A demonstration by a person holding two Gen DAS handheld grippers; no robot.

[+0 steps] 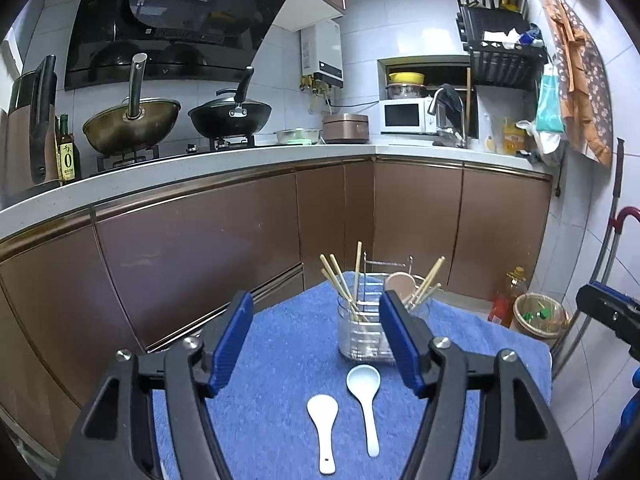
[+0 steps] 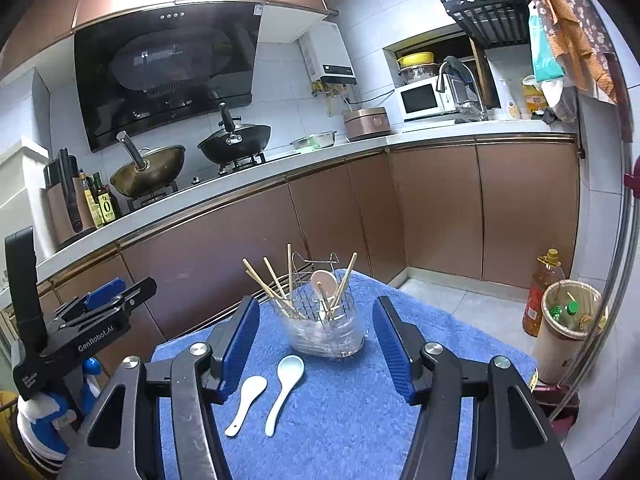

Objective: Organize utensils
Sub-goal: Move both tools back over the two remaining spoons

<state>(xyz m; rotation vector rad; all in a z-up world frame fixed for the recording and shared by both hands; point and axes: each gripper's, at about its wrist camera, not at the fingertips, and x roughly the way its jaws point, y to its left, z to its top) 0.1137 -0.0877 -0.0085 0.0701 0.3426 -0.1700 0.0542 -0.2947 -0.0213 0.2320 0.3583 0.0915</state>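
Two spoons lie on a blue towel: a white spoon and a pale blue spoon. Behind them stands a clear utensil holder with several wooden chopsticks and a pink spoon. My left gripper is open and empty, above the towel in front of the holder. In the right wrist view my right gripper is open and empty, with the white spoon, the pale blue spoon and the holder ahead of it. The left gripper shows at the left.
Brown kitchen cabinets and a counter with two woks stand behind the towel-covered surface. A bin and an oil bottle stand on the floor at the right. The towel ends close behind the holder.
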